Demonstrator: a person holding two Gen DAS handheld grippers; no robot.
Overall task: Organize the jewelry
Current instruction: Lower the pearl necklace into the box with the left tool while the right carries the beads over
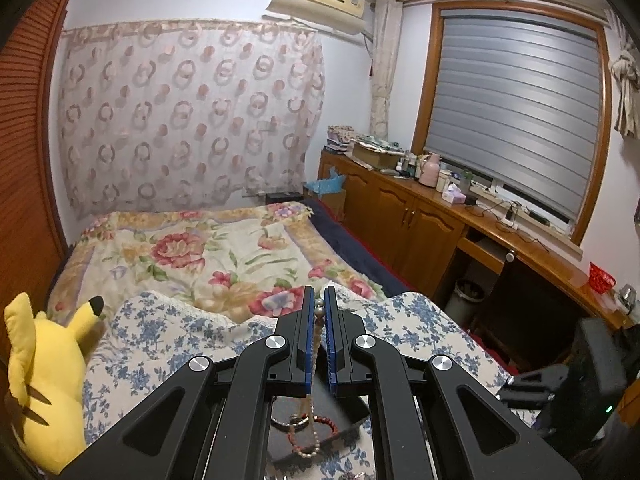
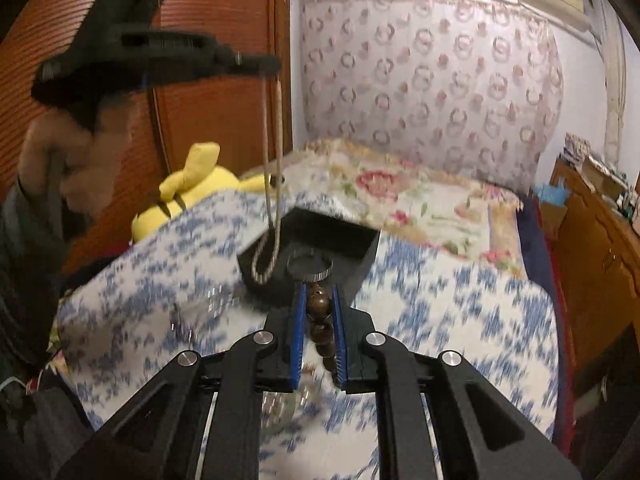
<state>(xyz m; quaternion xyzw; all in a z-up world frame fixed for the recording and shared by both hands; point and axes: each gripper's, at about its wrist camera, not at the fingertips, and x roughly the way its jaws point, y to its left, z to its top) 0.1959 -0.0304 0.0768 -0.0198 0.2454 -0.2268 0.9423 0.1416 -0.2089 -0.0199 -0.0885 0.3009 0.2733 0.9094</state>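
My left gripper (image 1: 319, 303) is shut on a pale bead necklace (image 1: 316, 344), held high above the bed. The necklace hangs down over a black tray (image 1: 352, 412) that holds a red bead bracelet (image 1: 325, 421). In the right wrist view the left gripper (image 2: 264, 65) is at the upper left and the necklace (image 2: 276, 152) dangles in a long loop into the black tray (image 2: 360, 240). A silver ring-shaped bangle (image 2: 310, 266) lies in the tray. My right gripper (image 2: 319, 294) is shut on a dark brown wooden bead bracelet (image 2: 320, 320) just in front of the tray.
The tray sits on a blue floral cloth (image 2: 460, 312) over the bed. A yellow plush toy (image 1: 44, 380) lies at the left. Wooden cabinets (image 1: 420, 216) with clutter run along the right wall. Some shiny jewelry (image 2: 280, 400) lies blurred on the cloth under my right gripper.
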